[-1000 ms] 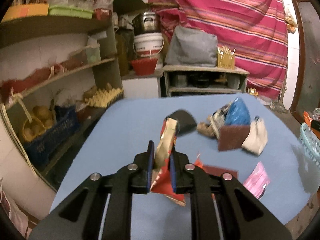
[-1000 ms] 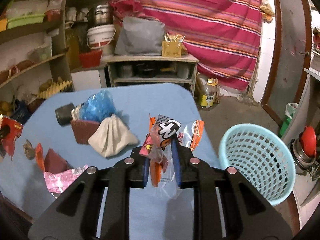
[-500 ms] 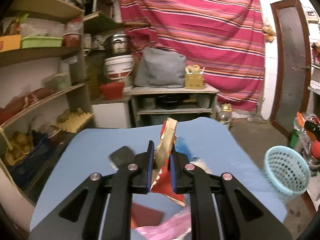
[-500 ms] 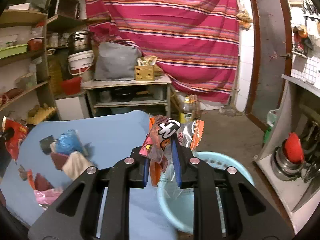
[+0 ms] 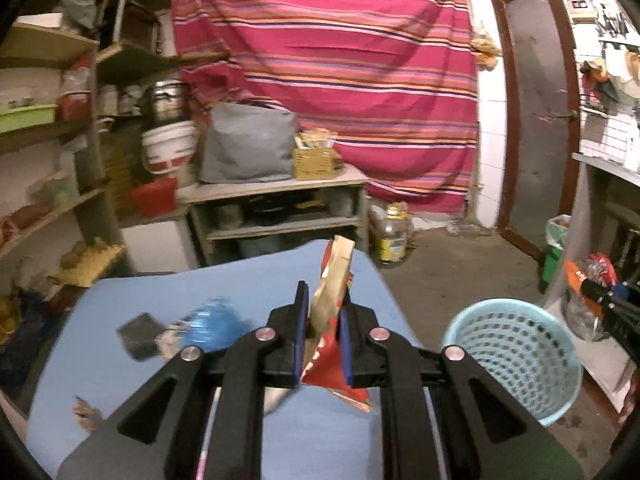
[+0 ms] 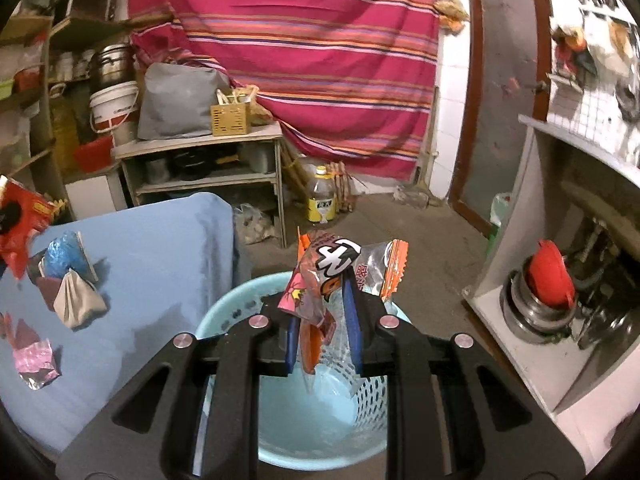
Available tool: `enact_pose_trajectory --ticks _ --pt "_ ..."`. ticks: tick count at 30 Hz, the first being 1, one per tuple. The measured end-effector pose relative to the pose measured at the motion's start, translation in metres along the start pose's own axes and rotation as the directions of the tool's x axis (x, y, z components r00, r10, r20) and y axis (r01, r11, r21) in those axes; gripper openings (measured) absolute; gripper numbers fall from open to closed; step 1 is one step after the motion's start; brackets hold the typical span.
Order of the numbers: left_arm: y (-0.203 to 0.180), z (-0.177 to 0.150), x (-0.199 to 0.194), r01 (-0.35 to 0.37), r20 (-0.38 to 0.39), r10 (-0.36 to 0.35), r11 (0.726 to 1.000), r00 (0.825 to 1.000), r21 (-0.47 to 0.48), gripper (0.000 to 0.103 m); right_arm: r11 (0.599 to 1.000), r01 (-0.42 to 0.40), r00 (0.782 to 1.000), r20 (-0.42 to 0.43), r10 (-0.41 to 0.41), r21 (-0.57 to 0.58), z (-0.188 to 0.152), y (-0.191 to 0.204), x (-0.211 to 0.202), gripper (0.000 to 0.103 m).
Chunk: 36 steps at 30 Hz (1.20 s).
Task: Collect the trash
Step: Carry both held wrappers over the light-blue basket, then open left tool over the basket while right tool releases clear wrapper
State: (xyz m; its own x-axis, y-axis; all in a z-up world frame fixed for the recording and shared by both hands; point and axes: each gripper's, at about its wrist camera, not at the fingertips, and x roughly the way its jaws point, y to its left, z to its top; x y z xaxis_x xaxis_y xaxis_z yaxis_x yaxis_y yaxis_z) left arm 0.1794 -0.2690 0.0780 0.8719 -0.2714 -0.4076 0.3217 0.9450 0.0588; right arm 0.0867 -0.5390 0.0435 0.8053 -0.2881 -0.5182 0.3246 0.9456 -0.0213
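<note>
The right gripper [image 6: 322,312] is held directly above the pale blue perforated plastic basket [image 6: 240,312], its fingers clamped on a crumpled orange-and-silver snack wrapper [image 6: 328,268], judged ready for dropping. The left gripper [image 5: 323,322] is poised over the blue-covered bench [image 5: 120,400], fingers pinching a red-and-gold foil packet [image 5: 332,280]. Only the left view shows the basket standing on the floor at four o'clock, off the bench edge.

A crumpled orange-and-silver wrapper [image 6: 320,280] hangs upright directly above the pale blue basket [image 6: 228,316]. A red-and-gold wrapper [image 5: 332,292] stands upright over the table, left of the basket [image 5: 516,356].
</note>
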Motion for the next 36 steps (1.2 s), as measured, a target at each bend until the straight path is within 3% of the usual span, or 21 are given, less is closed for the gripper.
enact_pose_trajectory --ticks 7,14,26,28,29,30,34,36 --pt "-0.069 -0.001 0.022 0.111 -0.028 -0.110 0.993 0.994 0.033 0.015 0.999 0.002 1.000 -0.030 -0.001 0.046 -0.012 -0.028 0.008 0.020" --pt "-0.111 -0.008 0.054 0.198 -0.088 -0.194 0.979 0.977 0.041 0.015 0.986 -0.094 0.993 -0.064 0.103 0.135 -0.022 -0.046 0.028 0.020" --pt "-0.165 -0.025 0.124 0.300 -0.256 -0.275 0.952 0.927 0.065 0.018 0.987 -0.047 0.993 -0.102 0.064 0.157 -0.024 -0.051 0.053 0.020" --pt "-0.166 -0.027 0.128 0.304 -0.265 -0.278 0.951 0.923 0.061 0.031 0.986 -0.043 0.992 -0.109 0.061 0.163 -0.025 -0.052 0.055 0.020" --pt "-0.166 -0.027 0.129 0.300 -0.267 -0.274 0.952 0.924 0.059 0.049 0.985 -0.043 0.992 -0.111 0.062 0.166 -0.025 -0.052 0.056 0.020" --pt "-0.165 -0.026 0.130 0.296 -0.263 -0.272 0.953 0.926 0.056 0.058 0.985 -0.043 0.992 -0.112 0.063 0.168 -0.025 -0.052 0.057 0.020" --pt "-0.157 -0.025 0.124 0.284 -0.245 -0.261 0.956 0.934 0.066 0.061 0.985 -0.046 0.991 -0.114 0.065 0.164 -0.025 -0.051 0.058 0.020" --pt "-0.144 -0.025 0.119 0.267 -0.237 -0.249 0.963 0.939 0.043 0.070 0.986 -0.052 0.991 -0.114 0.071 0.161 -0.025 -0.048 0.061 0.020"
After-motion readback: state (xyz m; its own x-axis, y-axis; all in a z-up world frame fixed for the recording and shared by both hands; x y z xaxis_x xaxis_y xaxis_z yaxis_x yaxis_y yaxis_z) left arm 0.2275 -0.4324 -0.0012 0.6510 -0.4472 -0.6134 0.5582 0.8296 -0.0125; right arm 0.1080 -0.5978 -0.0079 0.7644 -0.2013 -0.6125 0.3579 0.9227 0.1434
